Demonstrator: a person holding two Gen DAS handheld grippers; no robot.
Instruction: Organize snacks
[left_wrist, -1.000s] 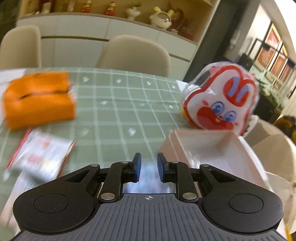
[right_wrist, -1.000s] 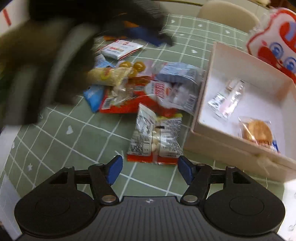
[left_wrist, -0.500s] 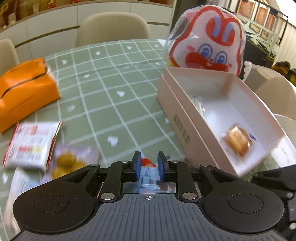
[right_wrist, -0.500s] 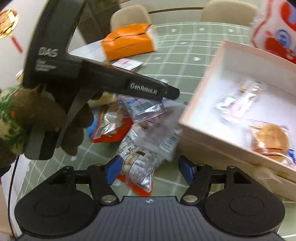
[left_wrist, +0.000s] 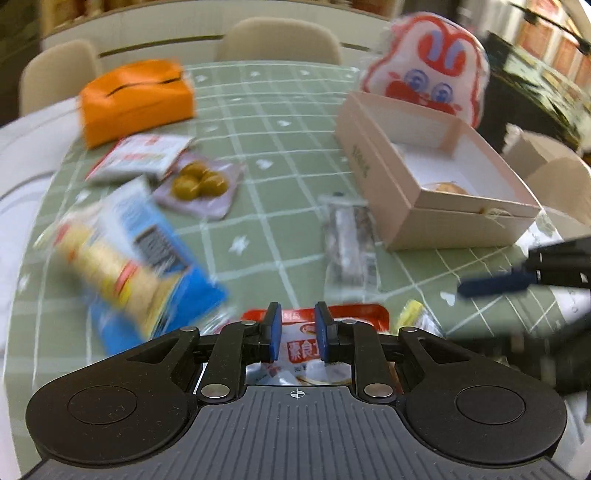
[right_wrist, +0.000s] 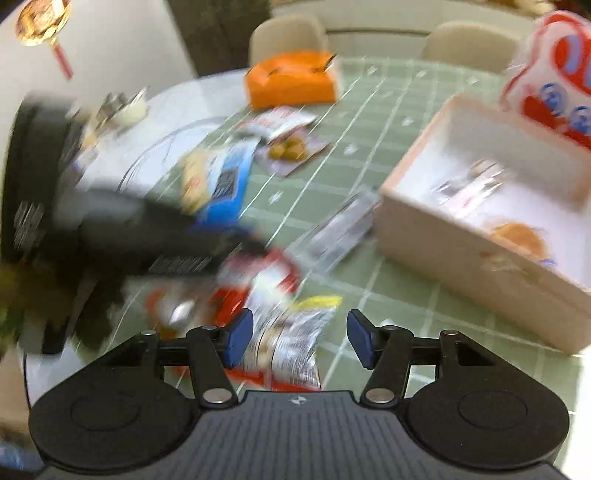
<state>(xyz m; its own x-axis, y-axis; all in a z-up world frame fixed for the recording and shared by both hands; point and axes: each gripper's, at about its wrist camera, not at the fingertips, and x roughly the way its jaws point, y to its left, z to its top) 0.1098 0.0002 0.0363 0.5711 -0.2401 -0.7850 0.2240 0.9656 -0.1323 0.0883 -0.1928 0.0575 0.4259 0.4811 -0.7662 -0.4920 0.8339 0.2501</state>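
Snack packets lie on the green checked tablecloth (left_wrist: 280, 177). My left gripper (left_wrist: 295, 334) hovers over a red and white packet (left_wrist: 306, 345), jaws narrow with a gap and nothing between them. A clear packet (left_wrist: 351, 243) lies beside the pink box (left_wrist: 391, 184), which holds a round biscuit (right_wrist: 521, 236) and a clear sachet (right_wrist: 469, 184). A blue cracker packet (left_wrist: 140, 258) and an olive pouch (left_wrist: 199, 182) lie left. My right gripper (right_wrist: 297, 341) is open above a silver and yellow nut packet (right_wrist: 291, 339). Both views are blurred.
An orange tissue box (left_wrist: 136, 98) stands at the back left. A red and white rabbit-face bag (left_wrist: 428, 70) stands behind the pink box. A red and white sachet (left_wrist: 144, 157) lies near the tissue box. Beige chairs (left_wrist: 277, 40) line the far side.
My left gripper has swung left and pulled back from the box to the snack pile. The clear packet it carried now lies on the cloth beside the box. The right gripper stays open.
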